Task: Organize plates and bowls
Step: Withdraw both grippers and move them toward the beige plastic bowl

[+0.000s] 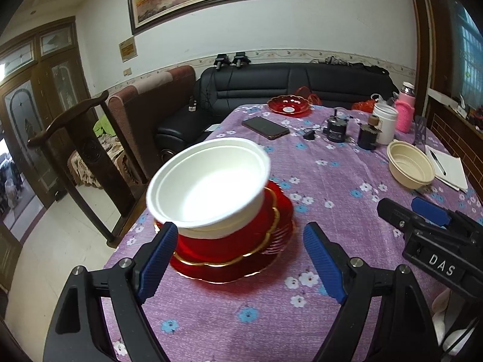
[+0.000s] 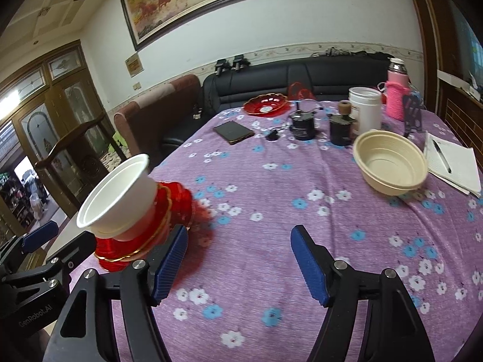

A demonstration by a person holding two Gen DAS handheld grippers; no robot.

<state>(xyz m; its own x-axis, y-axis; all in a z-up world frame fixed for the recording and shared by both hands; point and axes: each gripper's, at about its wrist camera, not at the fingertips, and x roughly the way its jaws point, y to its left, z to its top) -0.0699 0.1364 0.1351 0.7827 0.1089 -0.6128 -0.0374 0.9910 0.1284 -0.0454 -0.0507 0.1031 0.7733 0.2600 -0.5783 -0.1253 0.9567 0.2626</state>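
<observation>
- White bowls (image 1: 208,181): two nested, thin matte foam or paper by the look, set on stacked red plates (image 1: 241,256) at near left of table, close to its left edge.
- Red plates: glossy translucent glass or plastic, scalloped rims with gold trim; exact count unclear through motion blur in right wrist view.
- Beige bowl (image 2: 389,163): ribbed wall, rolled rim, matte; alone at far right, well apart from stack, just beside notepad (image 2: 452,163) with pen.
- Red dish (image 2: 265,105): same glossy scalloped ware, alone at far end near sofa.
- Left gripper (image 1: 238,259): jaws wide, nothing clamped; ridged blue pads flanking near side of stack, left pad close by lower bowl's base, contact not discernible.
- Right gripper (image 2: 238,262): jaws wide, empty, over bare cloth just right of stack.
- Tablecloth (image 1: 332,226): purple woven fabric, white and blue flower print, soft and liable to drag.
- Hazards: top-heavy stack beside table edge, likely to slide or tip off if nudged by a pad; light bowls apt to crush under hard squeeze; slick plate rims prone to slip from ridged pads; cloth likely to bunch and carry phone (image 1: 265,128) and jars if snagged.
</observation>
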